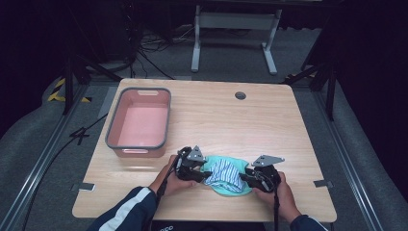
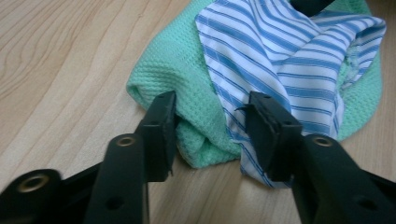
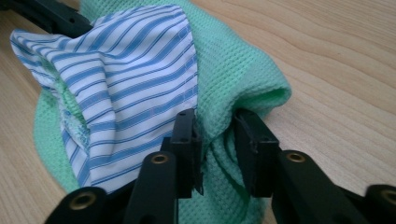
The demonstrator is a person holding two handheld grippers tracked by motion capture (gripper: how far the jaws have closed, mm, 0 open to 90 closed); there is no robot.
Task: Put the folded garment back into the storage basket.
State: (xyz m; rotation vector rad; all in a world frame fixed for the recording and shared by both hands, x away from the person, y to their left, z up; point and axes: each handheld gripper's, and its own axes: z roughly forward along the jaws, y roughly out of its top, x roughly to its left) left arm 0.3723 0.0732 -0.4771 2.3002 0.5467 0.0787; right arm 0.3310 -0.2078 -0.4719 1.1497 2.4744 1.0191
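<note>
Meanwhile pink bin (image 1: 138,122) empty; left gripper (image 2: 212,135), right gripper (image 3: 217,149) fingers clamped on green cloth (image 1: 222,162)

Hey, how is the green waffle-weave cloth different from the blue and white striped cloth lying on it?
The green waffle-weave cloth is plain and knobbly in texture; the blue and white striped cloth is smooth and patterned. The green one lies underneath on the wooden table, the striped one on top. The green one spreads wider, showing past the striped one on both sides. Both are rumpled, and each pair of tongs has closed on a bunched end of the pile.
</note>
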